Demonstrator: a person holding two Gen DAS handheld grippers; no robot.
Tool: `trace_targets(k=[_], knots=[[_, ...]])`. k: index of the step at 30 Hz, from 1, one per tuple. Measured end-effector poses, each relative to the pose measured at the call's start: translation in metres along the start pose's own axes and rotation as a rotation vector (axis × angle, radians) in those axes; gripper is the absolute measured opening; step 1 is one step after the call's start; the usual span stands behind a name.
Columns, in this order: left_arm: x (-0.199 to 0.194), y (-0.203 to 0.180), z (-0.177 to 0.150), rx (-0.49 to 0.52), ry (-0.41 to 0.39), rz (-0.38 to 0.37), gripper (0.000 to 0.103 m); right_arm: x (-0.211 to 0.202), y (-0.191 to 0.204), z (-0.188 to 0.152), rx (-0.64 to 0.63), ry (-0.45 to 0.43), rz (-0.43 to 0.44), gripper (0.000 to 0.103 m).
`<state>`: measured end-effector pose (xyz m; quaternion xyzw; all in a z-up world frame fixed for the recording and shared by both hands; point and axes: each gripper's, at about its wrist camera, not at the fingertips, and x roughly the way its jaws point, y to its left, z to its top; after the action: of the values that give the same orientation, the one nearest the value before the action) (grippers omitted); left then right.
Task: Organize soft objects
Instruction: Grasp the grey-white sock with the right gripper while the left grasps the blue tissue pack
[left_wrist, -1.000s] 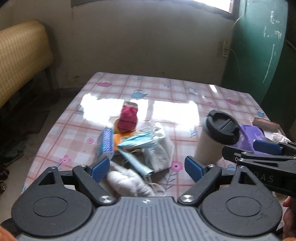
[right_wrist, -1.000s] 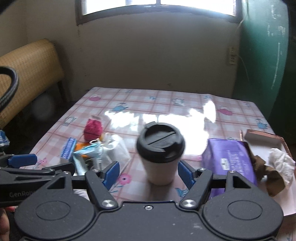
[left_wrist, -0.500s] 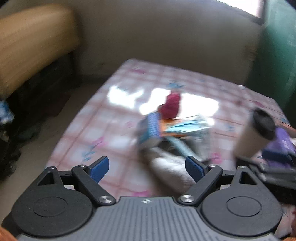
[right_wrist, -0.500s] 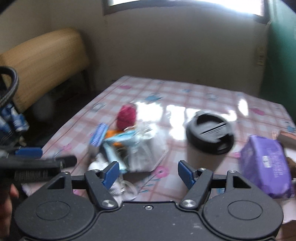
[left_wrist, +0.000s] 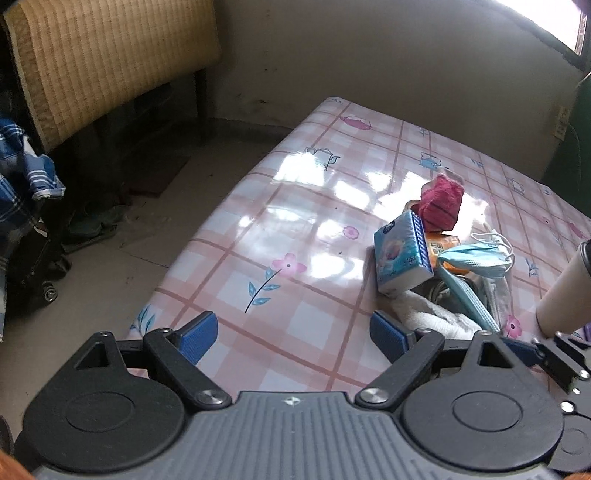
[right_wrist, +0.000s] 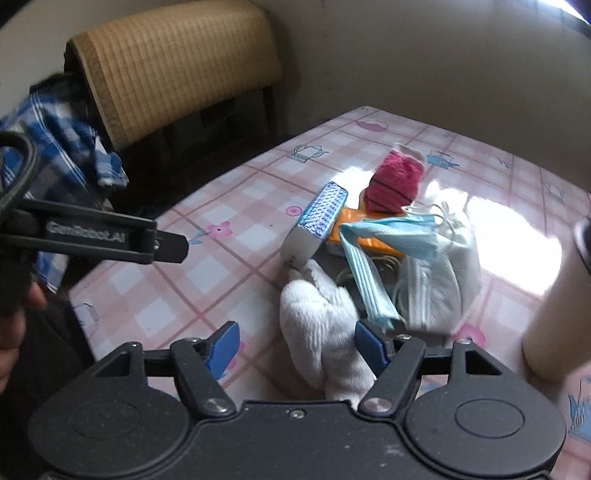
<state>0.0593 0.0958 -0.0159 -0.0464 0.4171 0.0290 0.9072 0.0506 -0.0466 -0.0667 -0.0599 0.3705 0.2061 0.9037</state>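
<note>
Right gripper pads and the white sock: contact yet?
Cannot tell. In the right wrist view the right gripper stands open around the white sock; its left pad shows a gap, but the sock overlaps the right pad.

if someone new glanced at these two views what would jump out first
A jumbled heap of soft things sits mid-table on the pink checked tablecloth: a red ball of yarn at the far end, a blue tissue pack leaning on the pile, pale blue face masks draped across it. Nearest the right gripper, whose jaws stand open, lies a white towel. A tan paper cup stands at the right edge.
</note>
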Motion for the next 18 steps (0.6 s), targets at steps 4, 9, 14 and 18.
trace_targets(k=[4, 9, 14, 18], knots=[[0.014, -0.007, 0.006, 0.02, 0.0, -0.018, 0.092, 0.016, -0.006, -0.001, -0.01, 0.023, -0.012, 0.078], [0.03, -0.02, 0.02, 0.038, -0.02, -0.062, 0.093, 0.01, -0.011, -0.009, -0.015, 0.027, 0.008, 0.049], [0.053, -0.039, 0.029, 0.107, -0.031, -0.087, 0.093, -0.016, -0.016, -0.021, -0.012, 0.025, 0.046, 0.049], [0.071, -0.05, 0.032, 0.165, -0.021, -0.073, 0.093, -0.038, -0.022, -0.035, -0.024, 0.018, 0.007, 0.049]])
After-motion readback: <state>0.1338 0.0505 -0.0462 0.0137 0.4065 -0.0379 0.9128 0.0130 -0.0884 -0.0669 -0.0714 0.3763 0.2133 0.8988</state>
